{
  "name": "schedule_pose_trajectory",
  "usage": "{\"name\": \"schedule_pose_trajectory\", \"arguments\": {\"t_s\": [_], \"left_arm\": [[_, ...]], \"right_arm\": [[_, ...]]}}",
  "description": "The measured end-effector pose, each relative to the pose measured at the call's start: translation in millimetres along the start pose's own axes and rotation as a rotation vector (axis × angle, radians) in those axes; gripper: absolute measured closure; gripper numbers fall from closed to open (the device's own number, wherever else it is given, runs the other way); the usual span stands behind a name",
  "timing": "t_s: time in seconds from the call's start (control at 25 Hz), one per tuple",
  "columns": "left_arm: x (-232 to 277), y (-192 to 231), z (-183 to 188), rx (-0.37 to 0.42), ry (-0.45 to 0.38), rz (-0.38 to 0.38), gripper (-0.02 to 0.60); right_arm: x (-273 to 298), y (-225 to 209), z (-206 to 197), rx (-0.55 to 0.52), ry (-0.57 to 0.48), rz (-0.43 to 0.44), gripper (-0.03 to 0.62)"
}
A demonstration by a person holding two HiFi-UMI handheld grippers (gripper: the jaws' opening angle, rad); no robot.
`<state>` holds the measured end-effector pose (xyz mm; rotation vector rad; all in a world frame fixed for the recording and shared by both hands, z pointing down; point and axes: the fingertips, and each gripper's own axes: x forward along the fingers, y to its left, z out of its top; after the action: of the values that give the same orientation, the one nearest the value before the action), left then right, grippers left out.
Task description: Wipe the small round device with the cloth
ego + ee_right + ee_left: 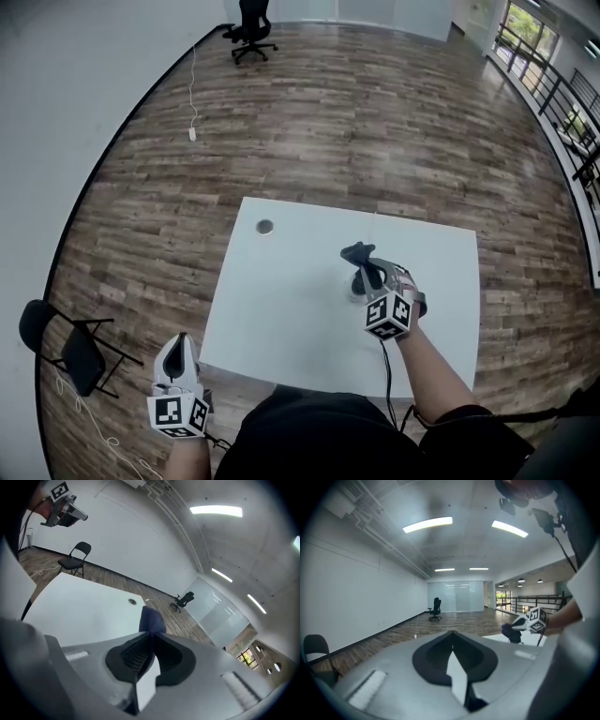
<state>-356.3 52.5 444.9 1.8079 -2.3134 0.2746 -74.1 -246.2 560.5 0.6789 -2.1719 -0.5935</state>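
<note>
The small round device lies on the white table near its far left corner; it also shows as a dark disc in the right gripper view. My right gripper hangs above the table's middle, shut on a dark blue cloth whose bunched end sticks out past the jaw tips. The cloth is well to the right of the device and apart from it. My left gripper is held off the table's near left corner, shut and empty.
A black folding chair stands on the wooden floor left of the table. An office chair is far off by the back wall, and a white cable runs along the floor there. A railing borders the right side.
</note>
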Motion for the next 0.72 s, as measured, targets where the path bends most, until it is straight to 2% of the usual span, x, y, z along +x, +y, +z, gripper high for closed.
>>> {"name": "schedule_pose_trajectory", "arguments": {"t_s": [0.2, 0.32, 0.72], "left_arm": [[-2, 3, -2, -0.002, 0.015, 0.008, 0.574], [0, -1, -4, 0.001, 0.021, 0.001, 0.574], [14, -10, 0, 0.017, 0.024, -0.041, 0.574]], "right_arm": [[8, 36, -26, 0.125, 0.057, 0.105, 0.566], [7, 43, -35, 0.183, 0.057, 0.115, 0.566], [3, 56, -68, 0.230, 0.142, 0.153, 0.568]]}}
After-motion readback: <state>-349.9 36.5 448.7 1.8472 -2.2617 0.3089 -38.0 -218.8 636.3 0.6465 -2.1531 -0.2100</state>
